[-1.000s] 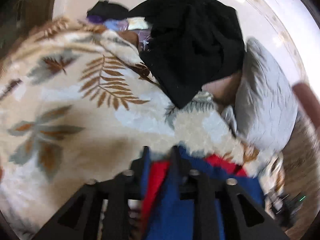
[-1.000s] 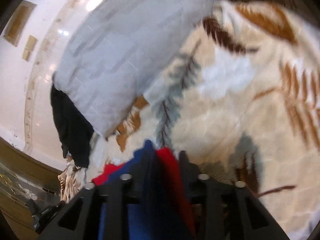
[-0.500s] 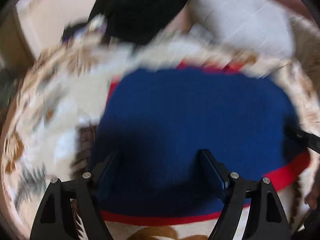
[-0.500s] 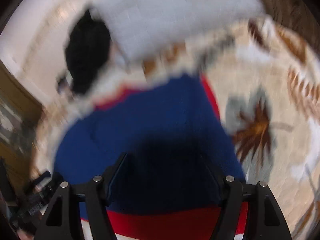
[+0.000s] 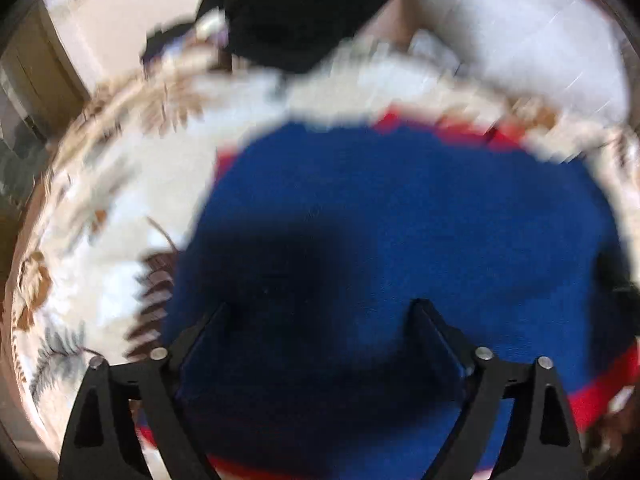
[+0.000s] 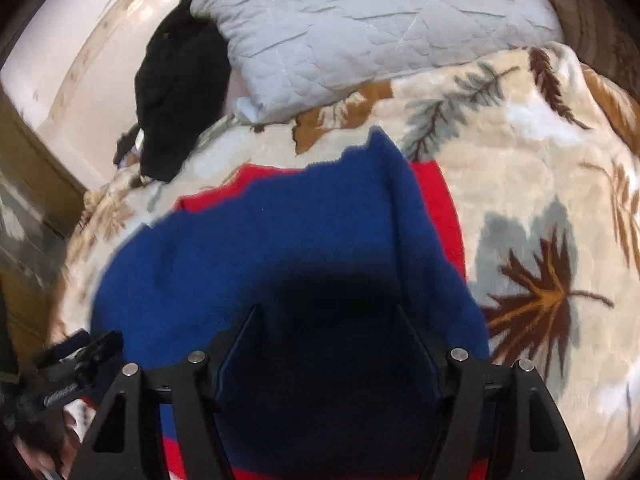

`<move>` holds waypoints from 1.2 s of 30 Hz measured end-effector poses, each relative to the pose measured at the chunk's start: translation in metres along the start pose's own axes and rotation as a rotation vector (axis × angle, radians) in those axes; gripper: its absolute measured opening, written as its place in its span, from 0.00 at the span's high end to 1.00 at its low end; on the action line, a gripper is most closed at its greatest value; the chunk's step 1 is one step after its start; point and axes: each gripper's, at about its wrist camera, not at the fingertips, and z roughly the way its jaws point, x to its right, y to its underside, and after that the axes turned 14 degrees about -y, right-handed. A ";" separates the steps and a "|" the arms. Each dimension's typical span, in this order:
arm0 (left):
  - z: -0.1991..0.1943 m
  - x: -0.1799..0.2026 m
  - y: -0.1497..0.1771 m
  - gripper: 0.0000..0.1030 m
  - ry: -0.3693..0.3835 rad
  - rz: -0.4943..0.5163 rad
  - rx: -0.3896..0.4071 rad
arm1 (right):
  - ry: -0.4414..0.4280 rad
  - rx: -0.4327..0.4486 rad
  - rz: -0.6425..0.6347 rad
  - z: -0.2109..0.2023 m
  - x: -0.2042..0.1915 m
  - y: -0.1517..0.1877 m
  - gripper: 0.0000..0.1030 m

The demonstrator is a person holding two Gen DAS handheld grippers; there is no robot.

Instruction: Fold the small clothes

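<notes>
On the cream fleece blanket with brown and grey leaf print [image 6: 532, 184], a small blue knitted garment with red trim [image 6: 280, 248] is laid out flat. Its blue face is uppermost, and red edging is seen along the far rim, down the right side and at the near hem in the right wrist view; in the left wrist view the garment [image 5: 400, 220] is shown blurred, with red at the far edge and a red band at the lower right. A raised fold is seen running down the blue cloth toward the right gripper. Behind the garment, a grey quilted pillow [image 6: 360, 28] and a heap of black cloth [image 6: 180, 80] are seen at the far edge of the blanket.

The left gripper [image 5: 320, 308] is held steeply downward over the near part of the garment; its jaws have just been opening and now stand wide apart, with blue cloth lying flat beneath the gap and no fold pinched between the fingers [image 5: 436, 332]. The right gripper [image 6: 326, 312] is likewise tilted down over the garment, its jaws parted and recently widened a little, nothing being gripped. Whether the fingertips rest on the cloth cannot be told. The left gripper is also seen at the lower left of the right wrist view, beside the garment's edge.
</notes>
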 end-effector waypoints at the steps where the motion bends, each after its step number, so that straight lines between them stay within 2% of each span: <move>1: -0.003 -0.004 0.000 0.03 0.006 -0.040 0.024 | -0.002 -0.011 0.005 -0.003 -0.002 -0.001 0.29; 3: -0.009 -0.004 0.000 0.03 0.001 -0.040 0.022 | -0.045 0.062 0.034 -0.023 -0.003 -0.001 0.29; 4: -0.012 -0.004 0.000 0.03 -0.010 -0.036 0.019 | -0.037 0.102 0.014 -0.033 -0.007 0.000 0.29; 6: -0.020 -0.007 0.006 0.03 -0.017 -0.049 0.045 | -0.012 0.126 -0.019 -0.045 -0.014 0.003 0.29; 8: -0.027 -0.006 0.018 0.03 -0.027 -0.049 0.061 | -0.020 0.080 -0.005 -0.040 -0.012 0.010 0.29; 10: -0.020 -0.002 0.028 0.03 -0.036 -0.024 0.013 | 0.011 -0.105 0.027 -0.013 -0.002 0.025 0.29; 11: -0.023 -0.006 0.032 0.03 -0.023 -0.038 0.018 | 0.022 -0.094 -0.003 -0.015 -0.004 0.024 0.31; 13: -0.042 -0.013 0.039 0.04 -0.009 -0.035 0.041 | 0.046 -0.048 -0.076 -0.038 -0.021 0.026 0.31; 16: -0.076 -0.022 0.050 0.04 -0.023 -0.002 0.124 | -0.036 0.095 -0.035 -0.086 -0.026 0.030 0.29; 19: -0.120 -0.041 0.063 0.04 0.016 -0.012 0.237 | -0.090 0.201 0.022 -0.125 -0.025 0.037 0.29; 24: -0.172 -0.072 0.081 0.04 0.056 -0.056 0.356 | -0.120 0.317 0.043 -0.165 -0.030 0.051 0.30; 28: -0.203 -0.091 0.098 0.02 0.040 -0.089 0.455 | -0.161 0.371 0.018 -0.180 -0.042 0.057 0.29; 31: -0.195 -0.087 0.097 0.00 0.048 -0.081 0.456 | -0.196 0.328 0.041 -0.163 -0.042 0.055 0.30; 33: -0.176 -0.080 0.092 0.00 0.043 -0.061 0.399 | -0.183 0.269 0.039 -0.145 -0.044 0.053 0.29; 36: -0.134 -0.072 0.090 0.00 0.066 -0.091 0.307 | -0.187 0.170 0.031 -0.111 -0.050 0.049 0.29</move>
